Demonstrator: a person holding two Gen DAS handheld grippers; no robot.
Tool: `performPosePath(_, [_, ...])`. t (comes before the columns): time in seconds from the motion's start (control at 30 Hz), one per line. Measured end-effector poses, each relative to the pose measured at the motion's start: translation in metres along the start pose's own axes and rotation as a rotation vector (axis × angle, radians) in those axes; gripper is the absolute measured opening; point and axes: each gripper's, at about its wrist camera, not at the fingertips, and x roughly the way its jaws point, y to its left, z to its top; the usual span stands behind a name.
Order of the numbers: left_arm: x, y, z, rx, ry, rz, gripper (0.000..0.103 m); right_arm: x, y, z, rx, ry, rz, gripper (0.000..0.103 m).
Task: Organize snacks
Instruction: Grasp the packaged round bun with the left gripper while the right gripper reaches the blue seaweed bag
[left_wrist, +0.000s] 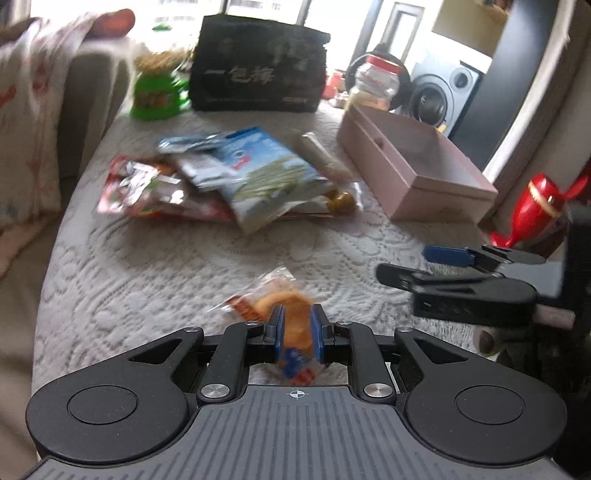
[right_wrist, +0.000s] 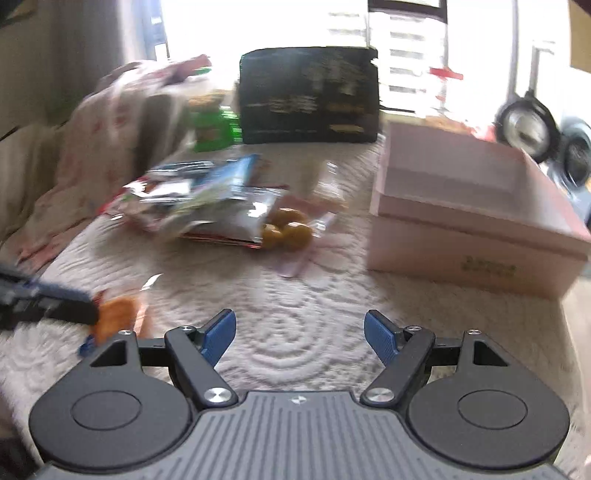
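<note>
Low in the frame, the left gripper (left_wrist: 295, 326) pinches a light, crinkly, probably crushable snack packet (left_wrist: 275, 301) mid-body, while the right gripper (right_wrist: 300, 334) stands spread, empty.

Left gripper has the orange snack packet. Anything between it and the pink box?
Nothing on the table cloth blocks it. The right gripper, open, hovers beside the path from the orange snack packet, in the left gripper, to the pink box.

Both grippers, left (left_wrist: 295, 325) and right (right_wrist: 300, 336), have black linkage arms with silver screws, round black discs and blue ribbed pads (right_wrist: 380, 338). Each ribbed grey body bears a small crosshair mark.
</note>
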Motion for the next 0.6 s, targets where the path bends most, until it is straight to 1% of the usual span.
performPosePath(0.03, [0.002, -0.009, -0.001, 0.034, -0.013, 0.009, 0.019, 0.005, -0.003, 0.000, 0.026, 0.006, -0.006, 0.077])
performPosePath(0.1, [0.007, -0.025, -0.007, 0.145, -0.025, 0.043, 0.021, 0.011, -0.005, 0.001, 0.062, 0.007, -0.017, 0.077])
performPosePath(0.17, [0.014, -0.031, -0.011, 0.208, -0.016, 0.081, 0.021, 0.007, -0.001, 0.002, 0.047, -0.012, -0.010, 0.077])
performPosePath(0.23, [0.013, -0.030, -0.015, 0.235, -0.038, 0.088, 0.023, -0.001, 0.007, 0.013, 0.008, -0.065, 0.045, 0.077])
performPosePath(0.27, [0.012, -0.027, -0.014, 0.239, -0.044, 0.106, 0.023, -0.003, 0.012, 0.021, -0.018, -0.089, 0.074, 0.077])
performPosePath(0.33, [0.011, -0.017, -0.013, 0.236, -0.061, 0.160, 0.023, 0.002, 0.025, 0.037, -0.083, -0.108, 0.114, 0.078])
performPosePath(0.4, [0.009, -0.001, -0.011, 0.221, -0.071, 0.212, 0.023, 0.017, 0.040, 0.055, -0.153, -0.105, 0.153, 0.080])
performPosePath(0.47, [0.007, 0.023, -0.008, 0.166, -0.068, 0.252, 0.023, 0.036, 0.053, 0.070, -0.177, -0.081, 0.177, 0.080])
performPosePath(0.5, [0.007, 0.034, -0.007, 0.135, -0.068, 0.269, 0.021, 0.047, 0.059, 0.078, -0.182, -0.068, 0.191, 0.080])
performPosePath(0.53, [0.005, 0.046, -0.005, 0.091, -0.067, 0.274, 0.020, 0.060, 0.066, 0.086, -0.187, -0.054, 0.202, 0.080])
performPosePath(0.57, [0.002, 0.059, -0.004, 0.027, -0.065, 0.253, 0.021, 0.073, 0.072, 0.093, -0.194, -0.038, 0.202, 0.083])
performPosePath(0.6, [-0.001, 0.069, -0.002, -0.037, -0.059, 0.209, 0.021, 0.082, 0.077, 0.095, -0.201, -0.029, 0.191, 0.085])
